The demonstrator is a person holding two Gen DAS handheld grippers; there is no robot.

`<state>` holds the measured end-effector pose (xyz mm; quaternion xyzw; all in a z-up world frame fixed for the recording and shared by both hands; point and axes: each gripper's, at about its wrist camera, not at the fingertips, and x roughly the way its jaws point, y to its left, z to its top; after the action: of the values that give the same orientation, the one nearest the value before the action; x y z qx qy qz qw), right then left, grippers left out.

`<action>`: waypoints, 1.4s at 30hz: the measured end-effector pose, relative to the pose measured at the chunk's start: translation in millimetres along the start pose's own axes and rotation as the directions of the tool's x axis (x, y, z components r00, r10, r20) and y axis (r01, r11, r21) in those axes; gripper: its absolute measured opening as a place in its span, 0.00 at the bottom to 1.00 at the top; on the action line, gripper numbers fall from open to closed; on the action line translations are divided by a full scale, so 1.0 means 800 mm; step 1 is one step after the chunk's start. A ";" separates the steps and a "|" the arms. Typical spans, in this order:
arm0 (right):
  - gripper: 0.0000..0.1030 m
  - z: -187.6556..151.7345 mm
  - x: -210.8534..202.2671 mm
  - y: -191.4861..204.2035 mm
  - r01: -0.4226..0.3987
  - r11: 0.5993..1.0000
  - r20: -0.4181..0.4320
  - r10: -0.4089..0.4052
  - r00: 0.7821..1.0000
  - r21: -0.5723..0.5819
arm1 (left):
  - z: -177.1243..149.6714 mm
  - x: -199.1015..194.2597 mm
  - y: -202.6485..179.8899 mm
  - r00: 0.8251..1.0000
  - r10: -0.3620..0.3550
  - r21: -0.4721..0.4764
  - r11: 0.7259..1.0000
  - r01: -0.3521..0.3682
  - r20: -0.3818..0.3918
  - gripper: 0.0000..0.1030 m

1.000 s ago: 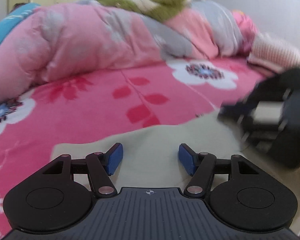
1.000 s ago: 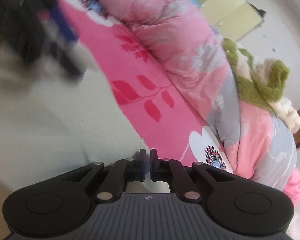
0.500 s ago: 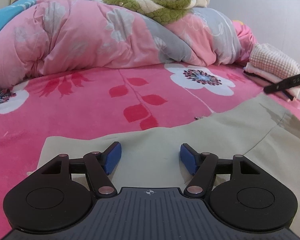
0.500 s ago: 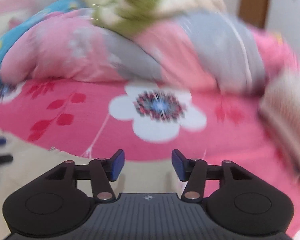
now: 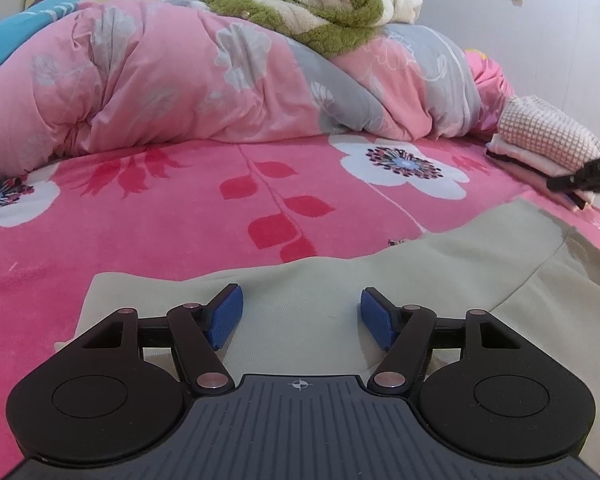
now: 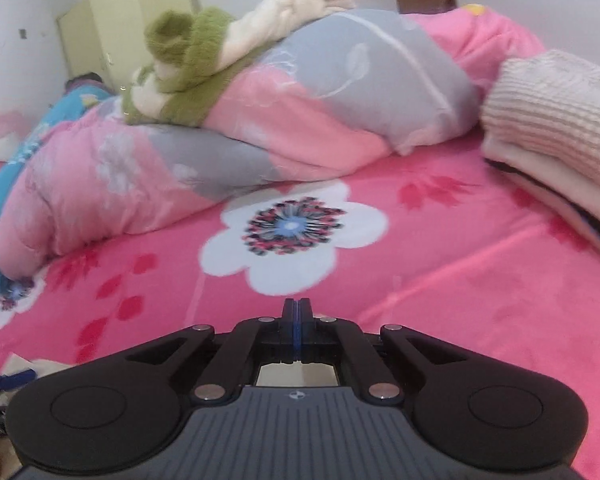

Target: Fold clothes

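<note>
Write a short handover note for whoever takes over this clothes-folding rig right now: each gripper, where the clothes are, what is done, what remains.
Left gripper: open, over the beige garment, gripping nothing.
Right gripper: jaws have just closed; shut and empty, over the pink bedsheet.
The beige garment lies spread on the bedsheet. The folded stack sits at the far right, beside the quilt.
Done: some clothes stacked.
Left: fold the beige garment, probably add it to the stack.

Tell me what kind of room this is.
Most likely a home bedroom: a bed under a pink floral sheet, a bunched quilt along its far side, and a pale wardrobe by the wall.
</note>
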<state>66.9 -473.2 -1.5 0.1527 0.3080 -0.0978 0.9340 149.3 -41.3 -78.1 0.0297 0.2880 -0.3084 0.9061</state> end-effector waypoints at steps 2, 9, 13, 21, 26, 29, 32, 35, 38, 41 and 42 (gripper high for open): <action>0.09 -0.002 0.008 -0.016 -0.018 0.998 -0.033 0.020 0.999 0.065 | 0.000 0.000 0.000 1.000 -0.001 -0.002 1.000 0.001 0.000 0.65; 0.49 -0.004 0.045 -0.040 -0.096 0.981 -0.098 0.114 0.989 0.171 | -0.002 0.000 0.002 1.000 -0.006 -0.011 1.000 0.006 0.005 0.65; 0.42 -0.011 0.056 -0.022 -0.091 0.993 -0.141 0.102 0.985 0.078 | -0.002 0.000 0.002 1.000 -0.008 -0.013 1.000 0.008 0.007 0.65; 0.12 -0.020 0.022 -0.003 -0.047 0.996 -0.051 0.043 0.998 -0.082 | -0.003 0.001 0.003 1.000 -0.010 -0.015 1.000 0.010 0.009 0.65; 0.47 -0.016 0.017 0.012 0.007 0.988 -0.014 -0.009 1.000 -0.153 | -0.003 0.001 0.004 1.000 -0.011 -0.015 1.000 0.011 0.010 0.65; 0.55 -0.010 0.025 0.015 -0.021 0.990 -0.031 0.017 0.999 -0.142 | -0.003 0.001 0.004 1.000 -0.011 -0.016 1.000 0.011 0.010 0.65; 0.57 0.001 0.045 0.012 -0.047 0.995 -0.091 0.039 0.995 -0.086 | -0.003 0.001 0.004 1.000 -0.011 -0.016 1.000 0.011 0.010 0.65; 0.57 0.008 0.070 0.006 -0.088 0.996 -0.185 0.084 0.979 -0.013 | -0.003 0.001 0.004 1.000 -0.011 -0.016 1.000 0.011 0.011 0.65; 0.39 0.005 0.069 0.008 -0.080 0.996 -0.196 0.073 0.978 -0.028 | -0.003 0.001 0.003 1.000 -0.010 -0.016 1.000 0.011 0.011 0.65; 0.15 -0.005 0.052 0.003 -0.072 0.997 -0.160 0.067 0.985 -0.028 | -0.003 0.001 0.003 1.000 -0.010 -0.016 1.000 0.010 0.011 0.65; 0.10 -0.008 0.047 0.000 -0.071 0.997 -0.145 0.067 0.987 -0.020 | -0.003 0.001 0.003 1.000 -0.010 -0.015 1.000 0.010 0.011 0.65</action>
<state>93.1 -474.2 -28.8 0.1580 0.3705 -0.0501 0.9139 149.9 -38.9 -81.0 0.0194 0.2855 -0.3110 0.9063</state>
